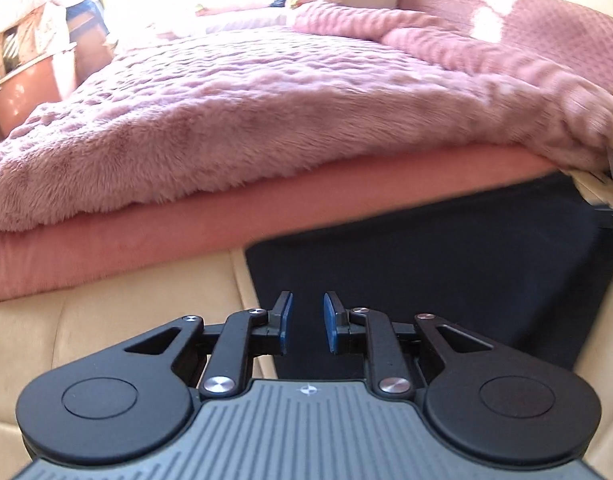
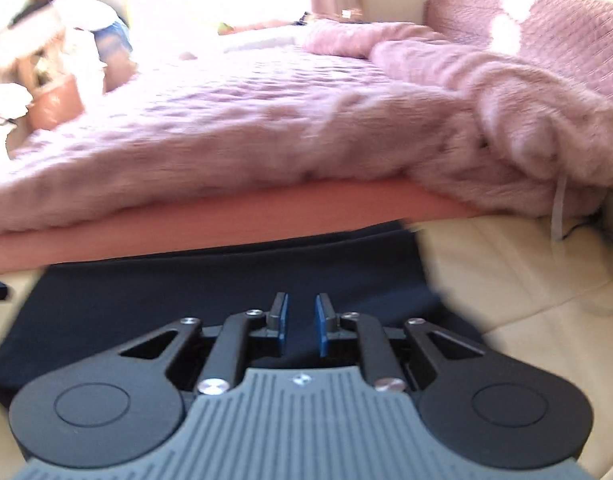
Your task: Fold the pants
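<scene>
The dark navy pants (image 1: 446, 264) lie flat as a folded rectangle on a cream padded surface (image 1: 106, 340) in front of the bed. In the left wrist view my left gripper (image 1: 307, 320) is open and empty, its blue pads over the pants' left part. In the right wrist view the pants (image 2: 186, 292) spread below my right gripper (image 2: 301, 318), which is open and empty above their near middle. The pants' right edge (image 2: 422, 276) ends against the cream surface (image 2: 506, 300).
A bed with a fluffy pink blanket (image 1: 266, 120) and pink mattress edge (image 1: 186, 232) stands just behind the pants. Bunched blanket (image 2: 526, 120) hangs at the right with a white cord (image 2: 556, 208). A cluttered pink basket (image 1: 30, 80) sits at the far left.
</scene>
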The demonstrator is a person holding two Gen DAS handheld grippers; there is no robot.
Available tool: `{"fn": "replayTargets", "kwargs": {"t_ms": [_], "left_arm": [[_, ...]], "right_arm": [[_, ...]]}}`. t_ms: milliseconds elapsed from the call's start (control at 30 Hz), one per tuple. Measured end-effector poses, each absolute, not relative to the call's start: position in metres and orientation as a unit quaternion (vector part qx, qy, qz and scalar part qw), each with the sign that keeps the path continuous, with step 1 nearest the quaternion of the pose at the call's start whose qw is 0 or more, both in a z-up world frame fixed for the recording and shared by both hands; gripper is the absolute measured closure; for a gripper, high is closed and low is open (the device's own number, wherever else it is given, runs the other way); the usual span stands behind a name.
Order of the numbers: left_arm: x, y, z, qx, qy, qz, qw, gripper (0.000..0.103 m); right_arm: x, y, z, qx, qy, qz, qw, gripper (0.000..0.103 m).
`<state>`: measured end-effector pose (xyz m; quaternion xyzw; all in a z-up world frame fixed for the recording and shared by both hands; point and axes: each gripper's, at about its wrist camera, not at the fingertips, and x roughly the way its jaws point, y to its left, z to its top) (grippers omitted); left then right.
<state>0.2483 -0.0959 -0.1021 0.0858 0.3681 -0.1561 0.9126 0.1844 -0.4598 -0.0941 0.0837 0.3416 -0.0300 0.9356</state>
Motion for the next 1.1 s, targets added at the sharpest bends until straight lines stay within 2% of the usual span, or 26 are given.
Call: {"fn": "replayTargets", "kwargs": {"t_ms": [167,400,567,600,633,667,700,733,800,867,967,1033,1100], "left_arm": [[0.216,-0.102,-0.122,0.129,0.403,-0.170,0.890,0.086],[0.204,-0.090,-0.134,0.102,0.424,-0.159,0.886,0.087],[0.199,-0.081,-0.123,0.074,0.434,-0.154,0.884,0.086],[0.198,-0.075,-0.119,0.054,0.430,-0.151,0.888,0.085],[0.199,-0.069,-0.116,0.033,0.424,-0.145,0.893,0.079],[0.202,-0.063,-0.114,0.011,0.421,-0.137,0.896,0.069],[0.206,-0.056,-0.114,-0.010,0.421,-0.127,0.898,0.064],[0.212,-0.050,-0.114,-0.033,0.421,-0.117,0.899,0.059],[0.223,-0.037,-0.117,-0.087,0.422,-0.105,0.896,0.053],[0.236,-0.024,-0.126,-0.154,0.433,-0.106,0.882,0.052],[0.251,-0.010,-0.145,-0.228,0.453,-0.104,0.856,0.052],[0.256,-0.007,-0.156,-0.250,0.461,-0.099,0.846,0.054],[0.256,-0.008,-0.159,-0.253,0.454,-0.101,0.848,0.054]], "right_arm": [[0.158,-0.431,-0.114,0.086,0.340,-0.042,0.935,0.093],[0.148,-0.435,-0.145,0.106,0.377,-0.039,0.919,0.093],[0.144,-0.441,-0.137,0.125,0.379,-0.043,0.916,0.093],[0.141,-0.447,-0.133,0.143,0.374,-0.047,0.915,0.090],[0.137,-0.455,-0.128,0.164,0.366,-0.053,0.914,0.087],[0.133,-0.465,-0.123,0.187,0.358,-0.062,0.913,0.077],[0.129,-0.476,-0.119,0.210,0.349,-0.072,0.911,0.066],[0.127,-0.489,-0.115,0.234,0.340,-0.085,0.907,0.062],[0.123,-0.517,-0.113,0.287,0.330,-0.104,0.893,0.047],[0.117,-0.547,-0.119,0.364,0.315,-0.116,0.869,0.044],[0.119,-0.579,-0.137,0.459,0.308,-0.132,0.822,0.034],[0.123,-0.590,-0.147,0.485,0.303,-0.145,0.807,0.034],[0.127,-0.597,-0.155,0.499,0.294,-0.157,0.800,0.043]]}}
